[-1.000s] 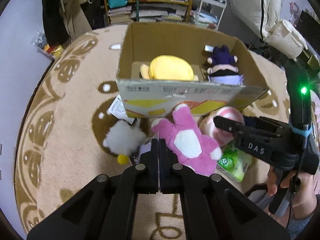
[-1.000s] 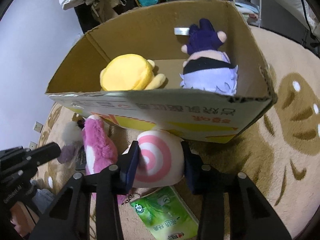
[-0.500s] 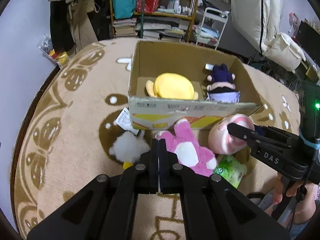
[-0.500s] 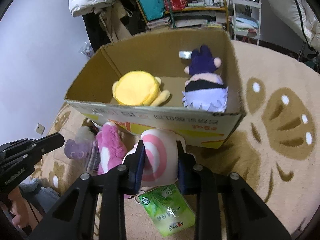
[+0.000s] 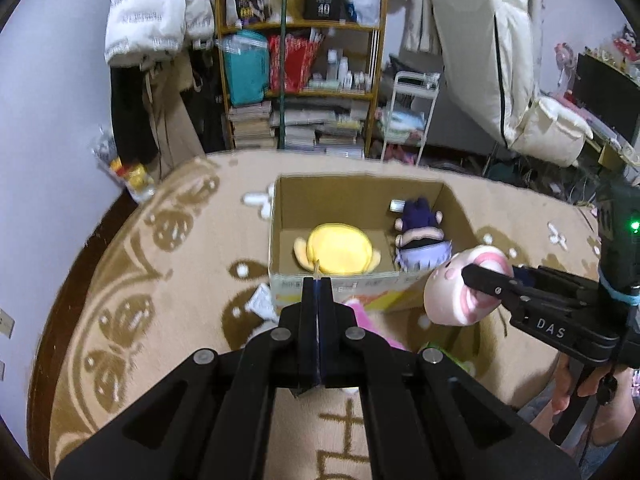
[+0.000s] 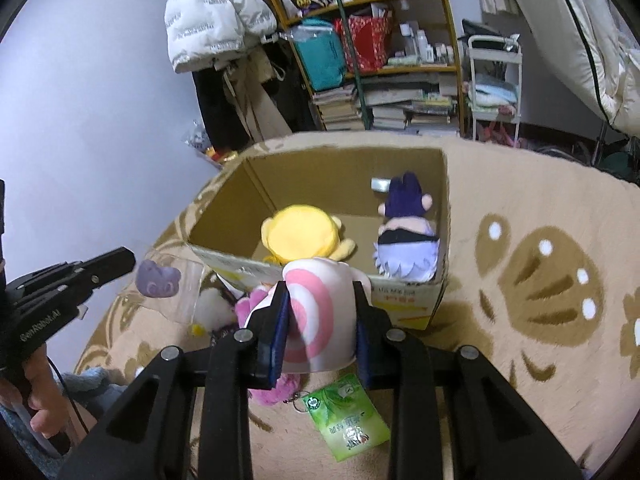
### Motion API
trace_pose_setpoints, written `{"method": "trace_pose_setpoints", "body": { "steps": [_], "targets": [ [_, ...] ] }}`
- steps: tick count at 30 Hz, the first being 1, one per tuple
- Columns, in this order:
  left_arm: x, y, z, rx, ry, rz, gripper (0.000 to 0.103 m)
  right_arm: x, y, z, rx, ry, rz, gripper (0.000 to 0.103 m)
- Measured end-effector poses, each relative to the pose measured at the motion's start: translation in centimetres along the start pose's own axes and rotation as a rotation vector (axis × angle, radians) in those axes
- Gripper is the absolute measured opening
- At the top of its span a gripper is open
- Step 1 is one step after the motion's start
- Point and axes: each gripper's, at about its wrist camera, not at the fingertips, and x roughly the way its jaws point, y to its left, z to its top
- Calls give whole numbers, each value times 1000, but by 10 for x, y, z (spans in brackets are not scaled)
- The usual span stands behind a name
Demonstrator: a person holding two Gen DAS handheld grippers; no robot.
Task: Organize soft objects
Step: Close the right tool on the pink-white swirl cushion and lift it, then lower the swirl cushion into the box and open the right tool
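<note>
Pink-and-white swirl plush (image 6: pixel 316 312) sits clamped between the 2 fingers of the right tool (image 6: pixel 318 326), lifted off the rug and held at the near wall of the cardboard box (image 6: pixel 444 216), toward its right corner. From the left wrist view the same plush (image 5: pixel 460 292) overlaps the box's front-right corner, with the right tool's finger (image 5: pixel 486 282) across its face.

Box is open-topped and sits on the tan patterned rug (image 6: pixel 540 264). Inside it: 1 yellow plush (image 6: pixel 304 234) on the left, 1 purple-haired doll (image 6: pixel 404 232) on the right, lying against the right wall (small grey tag on the back wall just above it).

Left tool (image 5: pixel 317 296) has both fingers pressed flat together with nothing between them, raised over the rug in front of the box. It also shows at the left edge of the right wrist view (image 6: pixel 116 258).

On the rug in front of the box: magenta plush (image 6: pixel 250 308) partly hidden behind the right tool, white fluffy plush (image 6: pixel 212 308) to its left, small lilac plush (image 6: pixel 156 278) in a clear wrapper further left, and a green packet (image 6: pixel 348 416) flat on the rug below the held plush.

Background: cluttered shelf unit (image 5: pixel 300 80) with books and bags, white puffer jacket (image 5: pixel 156 12) hanging beside it.
</note>
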Motion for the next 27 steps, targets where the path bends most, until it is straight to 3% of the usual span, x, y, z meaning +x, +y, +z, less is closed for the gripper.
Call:
{"method": "trace_pose_setpoints", "body": {
  "steps": [6,13,20,27],
  "targets": [
    [-21,-3,17,17,-117,-3,0,-14,-2,10,2,-60,6,30],
    [-19,-2,37,4,-229,19,0,-26,-4,25,-1,-170,6,30],
    [0,-8,51,21,-255,30,0,-35,-3,39,-48,-317,-31,30],
    [29,-13,50,43,-236,48,0,-24,-8,51,-60,-345,-54,31]
  ]
}}
